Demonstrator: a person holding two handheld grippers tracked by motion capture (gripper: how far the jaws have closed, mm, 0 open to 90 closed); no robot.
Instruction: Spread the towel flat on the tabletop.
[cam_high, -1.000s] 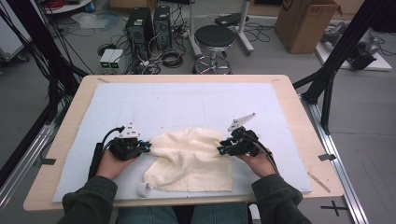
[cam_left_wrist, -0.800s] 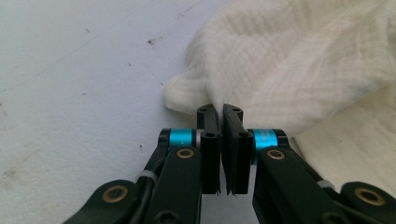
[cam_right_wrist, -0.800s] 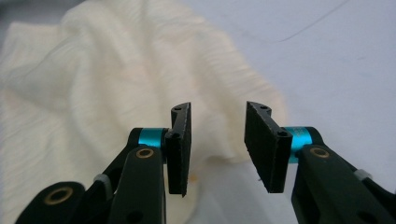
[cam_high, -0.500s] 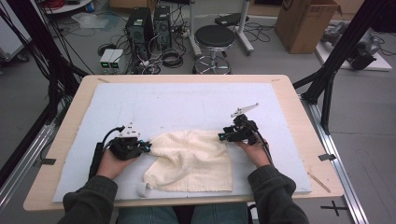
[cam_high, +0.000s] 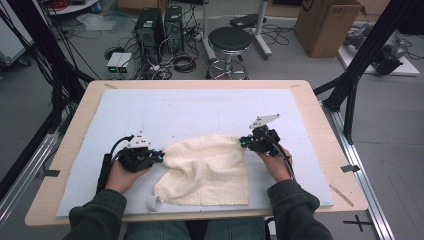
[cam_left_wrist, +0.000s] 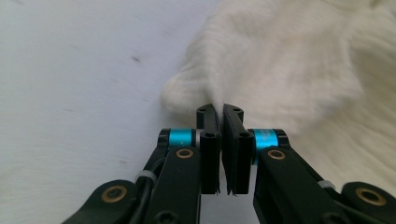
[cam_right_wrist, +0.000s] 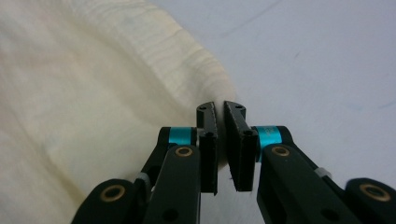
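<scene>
Seen from the high view: a cream towel (cam_high: 207, 167) spread, rumpled, across the near middle of a pale blue mat (cam_high: 200, 112) covering a wooden table (cam_high: 320, 125). Held at its far left corner by the left gripper (cam_high: 159, 158) and at its far right corner by the right gripper (cam_high: 242, 142), each carried in a hand entering from the bottom edge in a dark sleeve (cam_high: 97, 217). Far edge of the cloth stretched between the two tools; near edge lying flat on the mat, a small tag at its lower left.

From the left gripper view: left gripper (cam_left_wrist: 220, 112) pinched tight on a puckered fold of towel (cam_left_wrist: 289, 60), jaws nearly touching, fabric drawn up into the slit between them, mat (cam_left_wrist: 79, 70) to the left.

From the right gripper view: right gripper (cam_right_wrist: 219, 108) clamped on a corner of towel (cam_right_wrist: 93, 79), jaws having just been closing, cloth caught between the pads, bare mat (cam_right_wrist: 317, 60) beyond to the right.

Beyond the table: a black stool (cam_high: 230, 40), computer towers (cam_high: 160, 25) amid cables, and a cardboard box (cam_high: 327, 22) on the grey floor.
</scene>
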